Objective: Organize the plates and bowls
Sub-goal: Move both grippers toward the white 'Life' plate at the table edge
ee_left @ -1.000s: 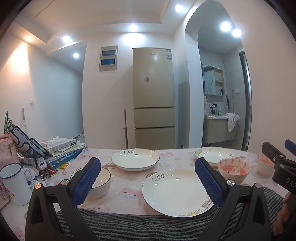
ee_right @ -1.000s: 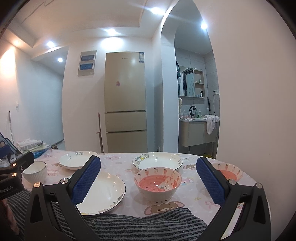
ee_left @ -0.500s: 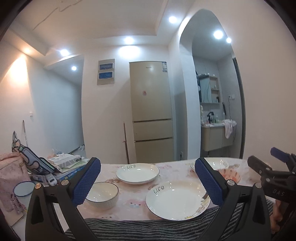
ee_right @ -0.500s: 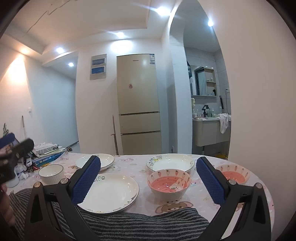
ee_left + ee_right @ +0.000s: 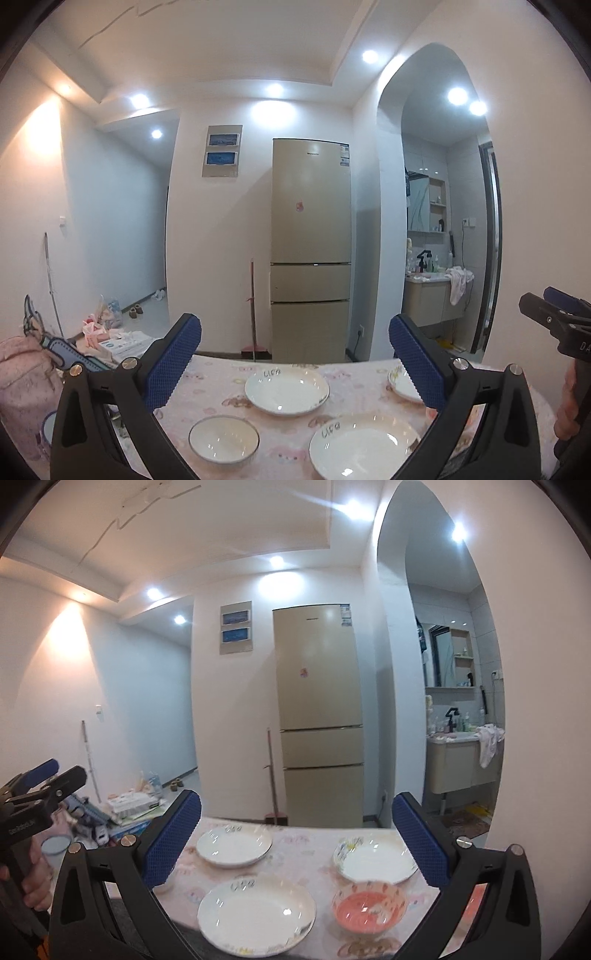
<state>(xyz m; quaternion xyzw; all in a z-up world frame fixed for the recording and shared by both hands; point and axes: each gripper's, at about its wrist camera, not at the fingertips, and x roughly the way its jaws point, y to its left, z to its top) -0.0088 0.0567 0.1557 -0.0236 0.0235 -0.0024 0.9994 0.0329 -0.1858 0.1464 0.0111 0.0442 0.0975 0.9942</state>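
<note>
White walls and a recessed ceiling with spot lamps enclose the room; a tall beige refrigerator stands against the far wall, straight ahead of both sets of jaws, and an arched opening to its right leads to a washbasin cabinet. Nearer, the worktop carries a pink cartoon-print cloth.

Left gripper: jaws released and spread wide, nothing between them, held above the worktop. Below and between them lie a white bowl towards the left jaw, empty; a white plate further ahead, marked with handwriting on its far rim; and a nearer white plate towards the right jaw, likewise marked on its rim. A patterned plate is partly hidden behind the right jaw. Beyond the left jaw sits a pink bag among stacked clutter.

Right gripper: jaws released and spread wide, grasping nothing, above the worktop. Between them, the near white plate lies close in; a pink bowl with a carrot-printed rim sits beside it towards the right jaw, contents indistinct. Ahead lie the far white plate and the patterned plate. All dishes rest upright, rims level, apart from one another. Being round, they show no long axis.
</note>
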